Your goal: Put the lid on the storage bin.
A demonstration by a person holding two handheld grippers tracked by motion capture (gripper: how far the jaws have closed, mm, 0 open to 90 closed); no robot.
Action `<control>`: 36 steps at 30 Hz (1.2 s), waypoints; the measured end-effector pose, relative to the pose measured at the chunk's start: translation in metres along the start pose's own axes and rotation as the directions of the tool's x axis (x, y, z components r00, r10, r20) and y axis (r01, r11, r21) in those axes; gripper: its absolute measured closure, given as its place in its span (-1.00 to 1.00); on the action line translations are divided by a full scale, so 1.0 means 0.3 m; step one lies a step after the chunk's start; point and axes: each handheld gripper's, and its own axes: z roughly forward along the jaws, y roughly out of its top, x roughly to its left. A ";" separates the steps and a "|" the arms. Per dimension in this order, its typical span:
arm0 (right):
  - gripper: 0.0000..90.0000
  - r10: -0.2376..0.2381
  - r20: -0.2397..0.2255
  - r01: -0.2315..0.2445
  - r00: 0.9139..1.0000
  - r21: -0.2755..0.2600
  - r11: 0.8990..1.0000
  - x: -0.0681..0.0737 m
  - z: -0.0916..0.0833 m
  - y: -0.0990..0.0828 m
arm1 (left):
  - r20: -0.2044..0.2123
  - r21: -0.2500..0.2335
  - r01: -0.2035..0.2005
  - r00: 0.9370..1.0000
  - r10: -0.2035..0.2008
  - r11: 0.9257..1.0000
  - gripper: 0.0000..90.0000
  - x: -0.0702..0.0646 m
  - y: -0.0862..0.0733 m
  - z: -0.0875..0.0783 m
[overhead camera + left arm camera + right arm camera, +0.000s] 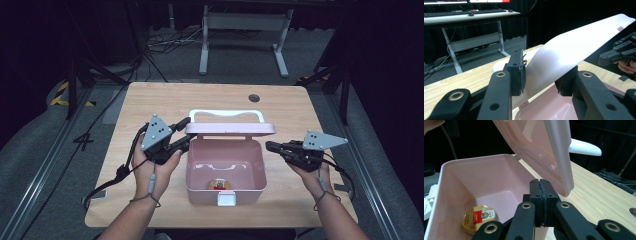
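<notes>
A pink box [225,192] stands open in the middle of the table, with a small round gold and red tin [218,185] on its floor. Its pink lid [230,128], which has a white handle [225,114], is raised and leans over the box. My left gripper [182,136] is at the lid's left end. In the left gripper view the lid [574,47] runs between the jaws of this gripper [541,75], and both pads lie against it. My right gripper [270,146] hovers just right of the box, shut and holding nothing. Its view looks past the closed gripper [541,187] to the tin [478,218].
A white latch [226,200] sticks out of the box's front wall. The wooden table [165,100] has a small round hole [254,97] near its far edge. Cables trail off the table's left side, and a desk frame [245,30] stands on the floor behind.
</notes>
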 end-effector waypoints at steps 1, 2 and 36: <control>0.99 -0.010 0.001 0.010 1.000 0.004 1.000 0.003 0.001 0.002 | -0.002 -0.002 0.001 1.000 -0.001 1.000 0.39 -0.004 -0.010 -0.003; 0.99 -0.014 0.000 0.014 1.000 0.005 1.000 0.005 0.002 0.004 | -0.002 -0.002 0.000 1.000 0.000 1.000 0.38 -0.008 -0.015 -0.005; 1.00 -0.018 -0.055 0.017 0.998 -0.023 1.000 0.023 0.001 0.019 | -0.046 0.151 0.042 0.998 -0.035 0.988 -0.06 0.025 -0.149 -0.138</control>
